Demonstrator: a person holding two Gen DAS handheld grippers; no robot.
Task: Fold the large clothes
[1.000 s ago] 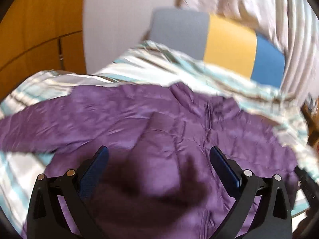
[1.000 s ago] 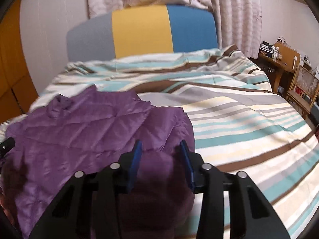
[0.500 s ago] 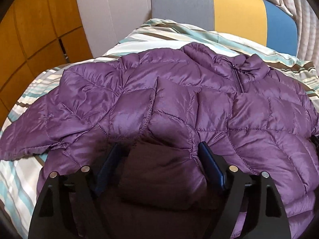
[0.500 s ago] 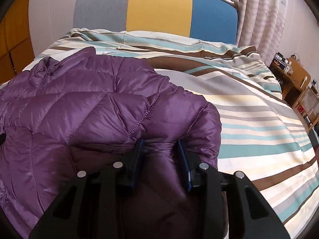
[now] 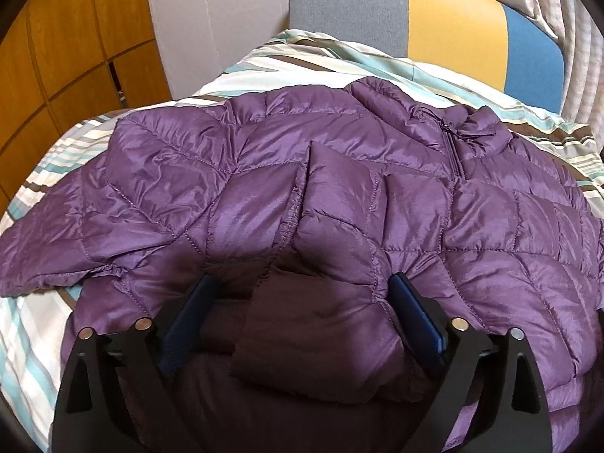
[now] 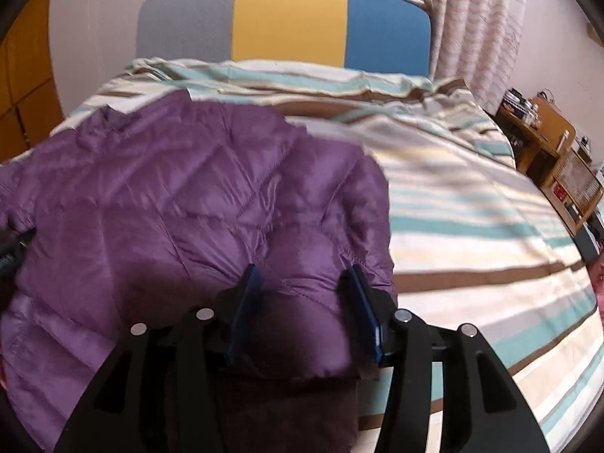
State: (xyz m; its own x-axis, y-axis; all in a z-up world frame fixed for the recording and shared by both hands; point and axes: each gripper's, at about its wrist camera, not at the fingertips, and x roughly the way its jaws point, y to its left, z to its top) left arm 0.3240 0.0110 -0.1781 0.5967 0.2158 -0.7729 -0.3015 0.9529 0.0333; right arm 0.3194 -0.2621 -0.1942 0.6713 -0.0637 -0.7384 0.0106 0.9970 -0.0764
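Observation:
A purple quilted puffer jacket point(image 5: 339, 173) lies front up on the striped bed, collar toward the headboard, one sleeve trailing left. My left gripper point(image 5: 302, 283) is wide open, its blue pads either side of the jacket's lower hem fold. In the right wrist view the jacket point(image 6: 181, 196) fills the left half. My right gripper point(image 6: 302, 275) has its jaws partly apart, with a bulge of the jacket's right edge bunched between the pads.
The striped duvet point(image 6: 472, 207) covers the bed to the right. A grey, yellow and blue headboard point(image 6: 287, 19) stands behind. Wooden wardrobe doors point(image 5: 56, 56) are on the left. A wooden shelf unit point(image 6: 555, 158) stands at the right.
The jacket has been laid down and spread flatter on the bed. Both grippers dropped closer to its lower hem. The right gripper's jaws have opened slightly wider.

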